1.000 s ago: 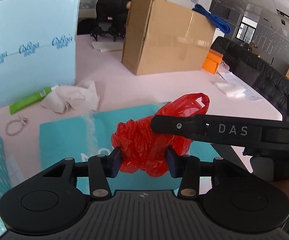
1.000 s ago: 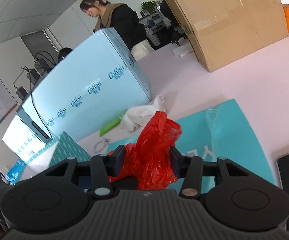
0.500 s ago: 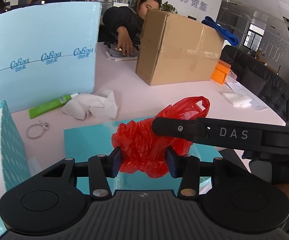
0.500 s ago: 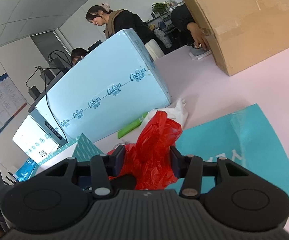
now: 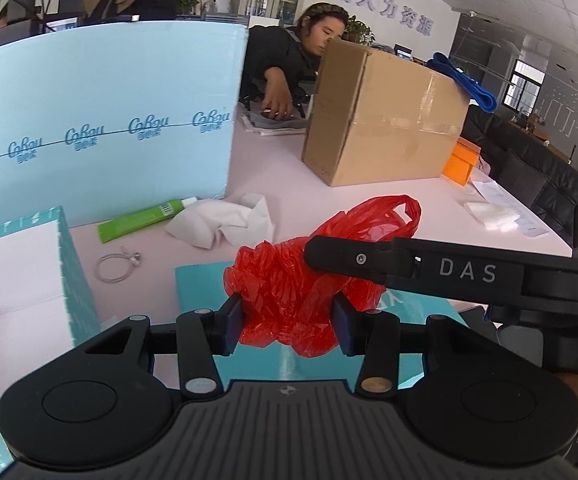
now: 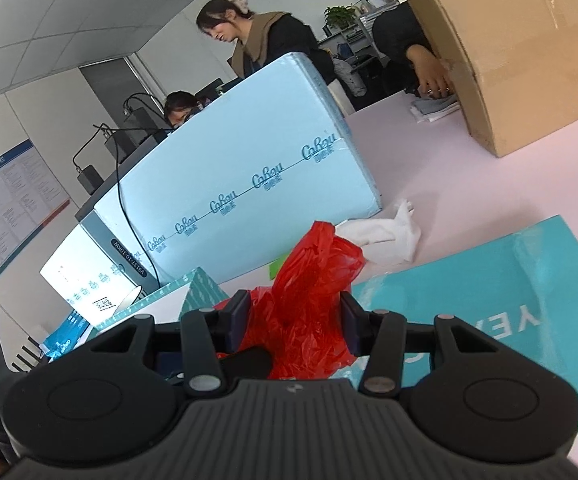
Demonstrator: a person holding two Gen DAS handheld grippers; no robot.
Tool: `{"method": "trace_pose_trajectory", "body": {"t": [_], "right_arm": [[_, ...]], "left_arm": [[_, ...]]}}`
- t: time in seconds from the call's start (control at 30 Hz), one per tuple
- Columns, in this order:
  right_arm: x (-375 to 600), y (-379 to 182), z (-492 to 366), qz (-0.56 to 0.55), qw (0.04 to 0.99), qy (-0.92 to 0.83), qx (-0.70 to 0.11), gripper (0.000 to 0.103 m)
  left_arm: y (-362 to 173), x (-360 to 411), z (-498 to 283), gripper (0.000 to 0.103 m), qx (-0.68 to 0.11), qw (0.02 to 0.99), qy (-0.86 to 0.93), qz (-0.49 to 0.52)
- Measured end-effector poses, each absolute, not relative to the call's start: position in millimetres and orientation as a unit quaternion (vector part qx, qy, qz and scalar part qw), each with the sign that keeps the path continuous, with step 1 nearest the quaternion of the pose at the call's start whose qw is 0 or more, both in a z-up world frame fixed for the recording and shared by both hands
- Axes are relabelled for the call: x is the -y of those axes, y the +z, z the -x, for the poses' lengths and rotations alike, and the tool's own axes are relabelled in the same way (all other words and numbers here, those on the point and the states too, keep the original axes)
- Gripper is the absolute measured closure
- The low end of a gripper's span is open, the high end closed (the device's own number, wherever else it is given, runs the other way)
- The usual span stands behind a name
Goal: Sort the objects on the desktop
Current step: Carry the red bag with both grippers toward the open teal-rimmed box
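A crumpled red plastic bag (image 5: 289, 284) is held above the pink table by both grippers at once. My left gripper (image 5: 287, 322) is shut on its lower part. My right gripper (image 6: 295, 322) is shut on the same bag (image 6: 309, 280); its black finger marked DAS (image 5: 429, 270) crosses the left wrist view from the right. Below lies a flat teal box lid (image 5: 201, 288), also in the right wrist view (image 6: 489, 300). A crumpled white tissue (image 5: 225, 220), a green tube (image 5: 141, 220) and a wire ring (image 5: 115, 266) lie on the table behind.
A tall light-blue Cabau carton (image 5: 101, 120) stands at the back left. An open teal box (image 5: 21, 276) is close on the left. A large cardboard box (image 5: 381, 120) and an orange box (image 5: 461, 160) stand at the back right. People work beyond the table.
Both grippers, still holding the red bag, have shifted left and lifted a little; the teal open box has come into view on the left and the lid has slid right.
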State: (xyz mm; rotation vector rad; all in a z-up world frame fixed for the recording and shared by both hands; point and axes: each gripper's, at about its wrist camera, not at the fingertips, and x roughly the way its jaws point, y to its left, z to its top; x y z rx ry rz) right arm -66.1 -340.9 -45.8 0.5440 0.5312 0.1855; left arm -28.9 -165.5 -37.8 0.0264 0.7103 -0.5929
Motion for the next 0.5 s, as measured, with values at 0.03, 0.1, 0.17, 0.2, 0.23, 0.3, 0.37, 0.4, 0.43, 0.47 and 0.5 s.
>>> {"method": "trace_pose_trajectory", "body": {"t": [0.03,0.1,0.17,0.2,0.23,0.3,0.37,0.4,0.43,0.47,0.5], "right_arm": [[339,-46,65,-0.266,0.924,0.092,-0.260,0.052],[334,-47,64,-0.266,0.923,0.094,-0.262,0.052],[328,-47,63,-0.266,0.922,0.097,-0.262,0.052],[325,-46,63,-0.266,0.922,0.099,-0.263,0.052],[322,-46,62,-0.266,0.922,0.101,-0.263,0.052],[317,-45,61,-0.265,0.922,0.105,-0.263,0.052],[311,-44,59,-0.264,0.922,0.108,-0.264,0.052],[308,-43,59,-0.263,0.922,0.110,-0.263,0.052],[305,-43,58,-0.262,0.921,0.112,-0.264,0.052],[303,-42,57,-0.262,0.921,0.114,-0.264,0.052],[300,-41,56,-0.262,0.921,0.115,-0.263,0.052]], "left_arm": [[-38,163,29,0.063,-0.343,0.895,-0.284,-0.012],[-38,157,29,0.063,-0.344,0.896,-0.281,-0.011],[-38,151,30,0.063,-0.344,0.897,-0.277,-0.010],[-38,148,30,0.063,-0.344,0.898,-0.275,-0.009],[-37,145,30,0.063,-0.344,0.898,-0.273,-0.008],[-37,139,30,0.063,-0.344,0.900,-0.268,-0.006],[-36,132,30,0.063,-0.344,0.901,-0.265,-0.005],[-36,129,30,0.063,-0.344,0.902,-0.263,-0.004],[-35,126,31,0.063,-0.343,0.902,-0.261,-0.003],[-35,123,31,0.063,-0.343,0.903,-0.259,-0.002],[-34,120,30,0.063,-0.342,0.904,-0.258,-0.001]]}}
